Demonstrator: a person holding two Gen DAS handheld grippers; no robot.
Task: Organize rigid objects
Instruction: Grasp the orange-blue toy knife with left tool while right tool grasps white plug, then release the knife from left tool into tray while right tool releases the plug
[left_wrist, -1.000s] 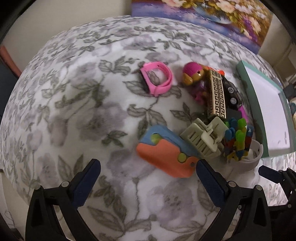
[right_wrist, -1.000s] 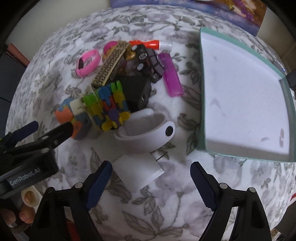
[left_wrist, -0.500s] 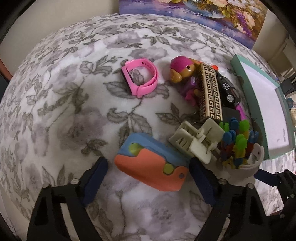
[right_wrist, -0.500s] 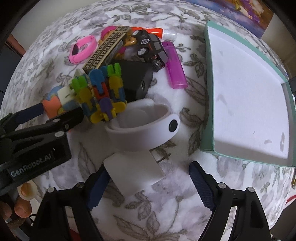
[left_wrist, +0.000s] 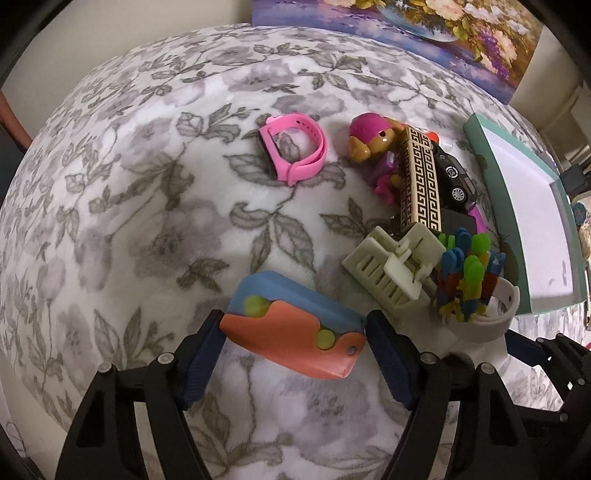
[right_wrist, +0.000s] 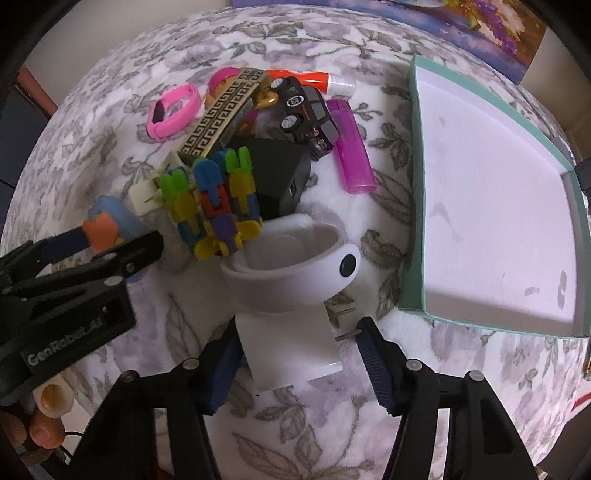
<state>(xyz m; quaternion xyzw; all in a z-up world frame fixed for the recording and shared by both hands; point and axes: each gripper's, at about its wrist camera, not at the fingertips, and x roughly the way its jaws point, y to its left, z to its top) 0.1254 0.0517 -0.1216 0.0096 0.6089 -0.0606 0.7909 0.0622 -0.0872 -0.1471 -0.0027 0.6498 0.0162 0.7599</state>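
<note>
My left gripper (left_wrist: 295, 354) has its jaws against both ends of an orange and blue toy case (left_wrist: 291, 332) on the floral cloth. It also shows in the right wrist view (right_wrist: 103, 225). My right gripper (right_wrist: 295, 358) is open around the base of a white toy toilet (right_wrist: 291, 280), whose bowl shows in the left wrist view (left_wrist: 484, 317). A pile holds a multicoloured block toy (right_wrist: 214, 199), a cream clip (left_wrist: 391, 266), a gold patterned bar (left_wrist: 419, 184), a black toy car (right_wrist: 306, 110), a purple lighter (right_wrist: 352, 158), a pup figure (left_wrist: 373, 144) and a pink wristband (left_wrist: 295, 151).
An open teal box (right_wrist: 413, 184) with a white inside lies to the right of the pile, also in the left wrist view (left_wrist: 491, 173). A flower painting (left_wrist: 406, 33) leans at the back. The left gripper's body (right_wrist: 62, 295) sits close beside the toilet.
The left gripper moved forward and its jaws narrowed onto the orange and blue case. The right gripper moved forward until its jaws flank the toilet's base.
</note>
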